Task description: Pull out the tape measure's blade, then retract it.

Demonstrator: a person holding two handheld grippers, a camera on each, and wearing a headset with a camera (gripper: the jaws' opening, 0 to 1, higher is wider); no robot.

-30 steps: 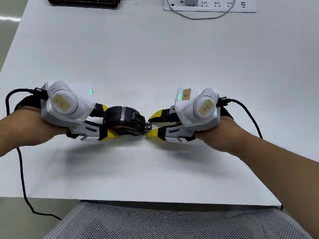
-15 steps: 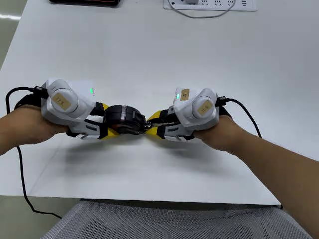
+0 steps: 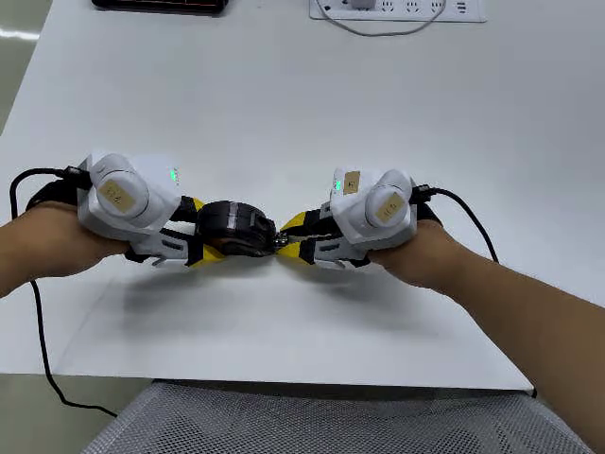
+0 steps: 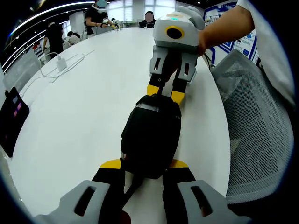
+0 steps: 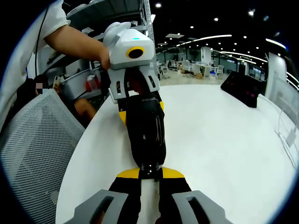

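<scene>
At the left of the head view, the person's left hand (image 3: 45, 241) holds the left gripper (image 3: 206, 230) low over the white table (image 3: 284, 113), with a black cable (image 3: 38, 322) trailing off the near edge. Its yellow-tipped jaws are spread to the width of the black tape measure (image 3: 234, 227) and clamp its case from both sides. In the left gripper view, the left gripper (image 4: 145, 165) has the rear of the tape measure (image 4: 151, 135) seated between its fingertips. The rest of the case extends forward beyond them.

The case lies about midway between the two grippers, close above the table surface; I cannot tell whether it touches. Its end hook (image 3: 281, 242) faces right.

Just right of the case, the right gripper (image 3: 291, 238) meets it nose to nose. In the right gripper view, the right gripper (image 5: 150, 173) has its jaws drawn almost together. They pinch the end hook (image 5: 148, 169) right at the mouth of the tape measure (image 5: 146, 126), and no length of blade shows between hook and case. Beyond the case, the left gripper (image 5: 140, 109) grips its far end. The left gripper view shows the right gripper (image 4: 165, 93) touching the case's front.

The right hand (image 3: 425, 257) holds that gripper. A power strip (image 3: 397, 9) lies at the table's far edge.
</scene>
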